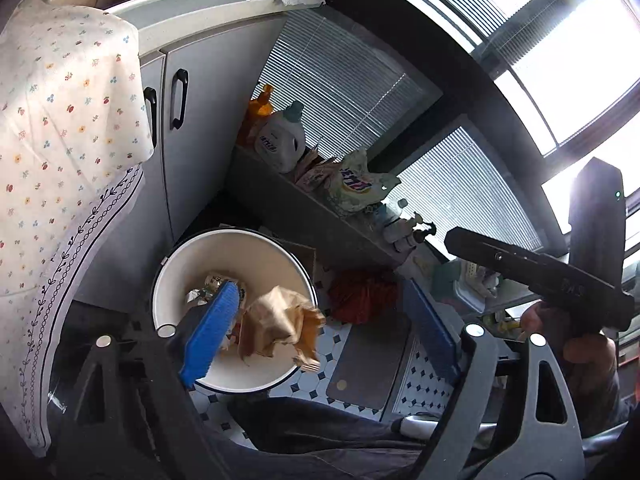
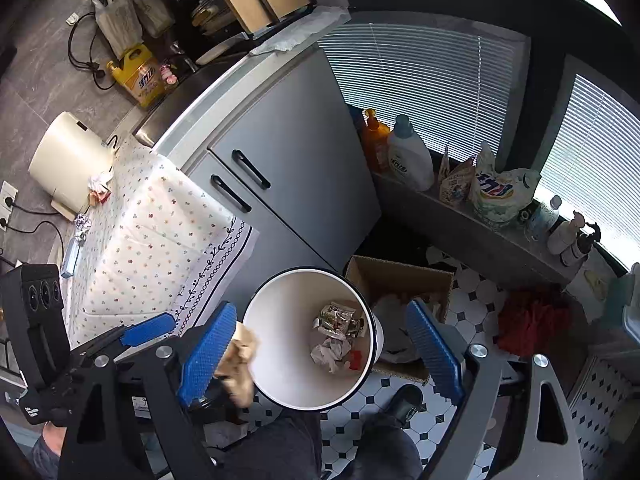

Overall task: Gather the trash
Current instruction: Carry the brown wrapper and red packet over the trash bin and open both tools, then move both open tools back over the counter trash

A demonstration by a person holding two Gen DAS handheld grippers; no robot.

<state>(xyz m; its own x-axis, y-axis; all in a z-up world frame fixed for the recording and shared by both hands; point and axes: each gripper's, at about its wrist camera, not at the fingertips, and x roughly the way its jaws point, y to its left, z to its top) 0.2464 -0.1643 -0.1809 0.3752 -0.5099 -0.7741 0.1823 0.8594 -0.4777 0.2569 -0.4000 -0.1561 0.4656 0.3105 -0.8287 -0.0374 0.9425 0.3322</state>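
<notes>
Dropping step: both claws, left (image 1: 320, 328) and right (image 2: 320, 356), gaping empty above round white bin (image 2: 376, 330), crumpled brown paper (image 1: 280, 326) falling beneath; next, back toward remaining tabletop scraps (image 2: 98, 186).

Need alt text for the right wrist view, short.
Open right tongs with blue pads point down at a white bin on a tiled floor, with wrappers and crumpled paper at its bottom. A crumpled brown paper piece is at the bin's near-left rim. A floral tablecloth and grey cabinet lie beyond.

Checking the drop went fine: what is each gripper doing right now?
Left gripper: open, crumpled brown paper bag loose between its fingers.
Right gripper: open, holding nothing.
</notes>
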